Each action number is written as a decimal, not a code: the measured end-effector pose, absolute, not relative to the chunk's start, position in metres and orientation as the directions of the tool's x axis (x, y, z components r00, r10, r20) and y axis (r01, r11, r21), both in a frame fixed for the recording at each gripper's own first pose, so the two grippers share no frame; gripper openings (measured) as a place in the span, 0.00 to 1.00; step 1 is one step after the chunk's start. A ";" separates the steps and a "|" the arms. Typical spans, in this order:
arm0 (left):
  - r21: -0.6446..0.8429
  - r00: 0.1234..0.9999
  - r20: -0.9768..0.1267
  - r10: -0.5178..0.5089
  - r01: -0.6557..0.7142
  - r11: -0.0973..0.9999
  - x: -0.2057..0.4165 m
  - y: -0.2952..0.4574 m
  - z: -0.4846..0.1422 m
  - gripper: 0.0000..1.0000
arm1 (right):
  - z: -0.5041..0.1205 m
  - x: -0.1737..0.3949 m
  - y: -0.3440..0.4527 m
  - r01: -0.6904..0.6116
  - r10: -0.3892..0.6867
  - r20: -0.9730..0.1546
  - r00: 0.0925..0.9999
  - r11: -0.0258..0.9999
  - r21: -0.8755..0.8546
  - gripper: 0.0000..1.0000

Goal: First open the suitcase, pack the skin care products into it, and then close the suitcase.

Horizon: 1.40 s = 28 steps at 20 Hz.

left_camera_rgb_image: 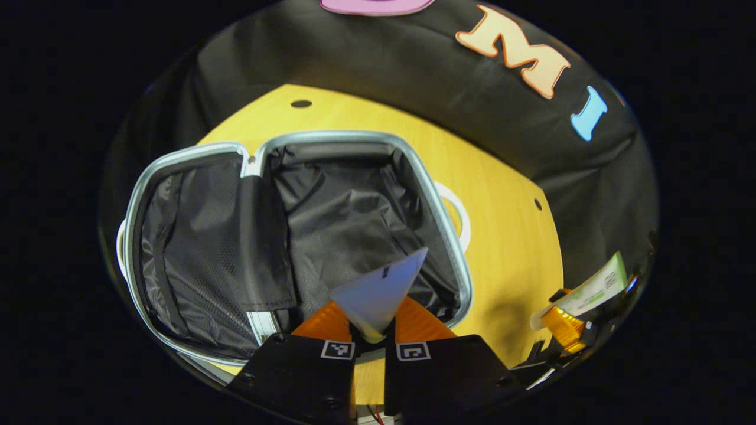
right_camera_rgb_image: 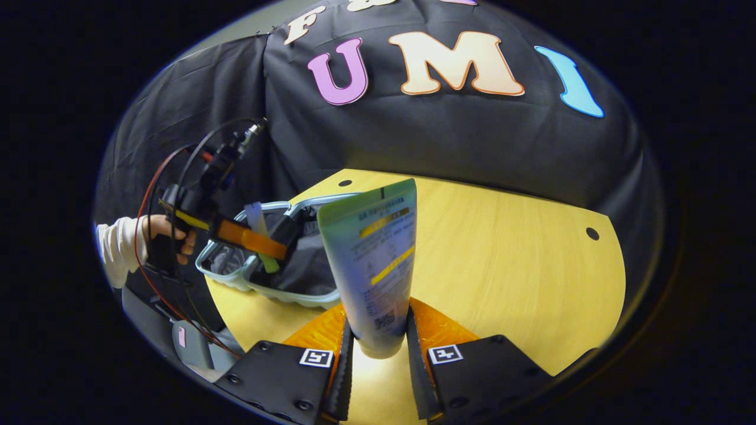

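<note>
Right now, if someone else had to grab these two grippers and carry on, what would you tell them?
Left gripper: shut on a pale tube, held over the open suitcase, above its black-lined compartment.
Right gripper: shut on a green-topped tube, over the yellow table, off to the side of the suitcase.
Done: suitcase lies open on the table.
Left: drop both tubes inside, then close the suitcase. I cannot tell whether anything is packed already.

White sleeve [right_camera_rgb_image: 115, 245]; black gripper bodies with square coded tags [left_camera_rgb_image: 338, 349], screws, red and black cables [right_camera_rgb_image: 155, 195].
</note>
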<state>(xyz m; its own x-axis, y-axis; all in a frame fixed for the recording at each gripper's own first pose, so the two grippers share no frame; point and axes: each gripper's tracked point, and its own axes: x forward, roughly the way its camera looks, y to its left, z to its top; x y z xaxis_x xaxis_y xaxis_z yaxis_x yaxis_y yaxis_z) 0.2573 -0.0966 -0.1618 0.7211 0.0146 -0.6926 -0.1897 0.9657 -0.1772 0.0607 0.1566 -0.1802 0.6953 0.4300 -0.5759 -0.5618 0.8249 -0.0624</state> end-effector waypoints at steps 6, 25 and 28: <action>-0.196 0.560 -0.826 -0.061 -0.184 0.963 0.256 -0.077 -0.205 0.11 | -0.186 0.064 0.226 -0.590 0.432 -0.627 0.649 0.805 -0.056 0.44; -0.382 0.714 -0.675 -0.185 -0.124 0.916 0.228 -0.087 -0.141 0.84 | -0.263 0.091 0.285 -0.563 0.279 -0.816 0.506 0.823 -0.068 0.39; -0.433 0.756 -0.631 -0.175 -0.156 0.888 0.205 -0.073 -0.122 0.88 | -0.284 0.090 0.282 -0.545 0.239 -0.856 0.458 0.836 -0.059 0.40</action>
